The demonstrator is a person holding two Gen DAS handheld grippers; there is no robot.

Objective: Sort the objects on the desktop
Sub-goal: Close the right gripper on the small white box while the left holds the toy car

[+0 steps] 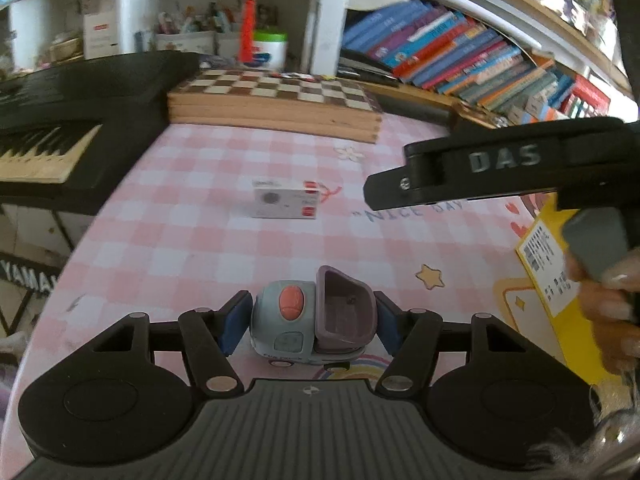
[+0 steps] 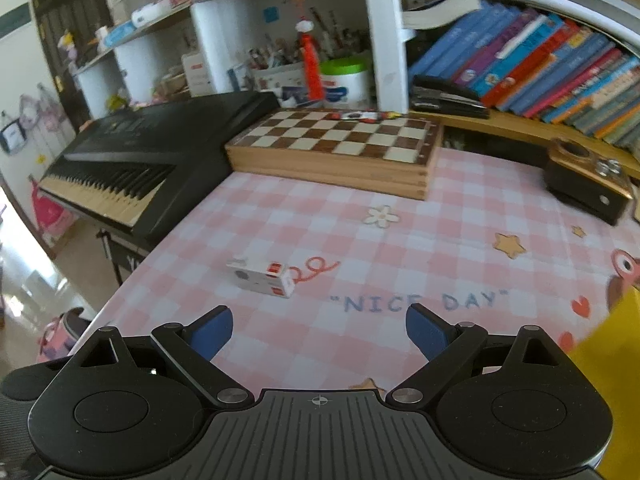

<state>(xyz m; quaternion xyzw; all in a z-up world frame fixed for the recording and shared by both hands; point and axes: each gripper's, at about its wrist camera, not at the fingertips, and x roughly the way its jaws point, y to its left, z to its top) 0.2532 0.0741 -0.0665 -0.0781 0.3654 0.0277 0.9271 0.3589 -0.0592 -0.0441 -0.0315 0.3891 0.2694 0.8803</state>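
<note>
One toy car [image 1: 312, 322] sits clamped in left tongs [image 1: 310, 322]; right tongs [image 2: 319, 334] gape wide; one small box [image 2: 262, 276].

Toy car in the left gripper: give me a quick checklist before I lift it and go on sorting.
1. Toy car sits between both blue pads: ok.
2. Pads firmly pressing the car: cannot tell; they look in contact on both sides.
3. Car's purple tipper bed raised and may shift when lifted: not ok.
4. Right gripper open and holding nothing: ok.
5. Small white box lies apart from both grippers on the pink checked tablecloth: ok.
6. Drop-off spot for the car: cannot tell; only an edge of the yellow box shows.
</note>
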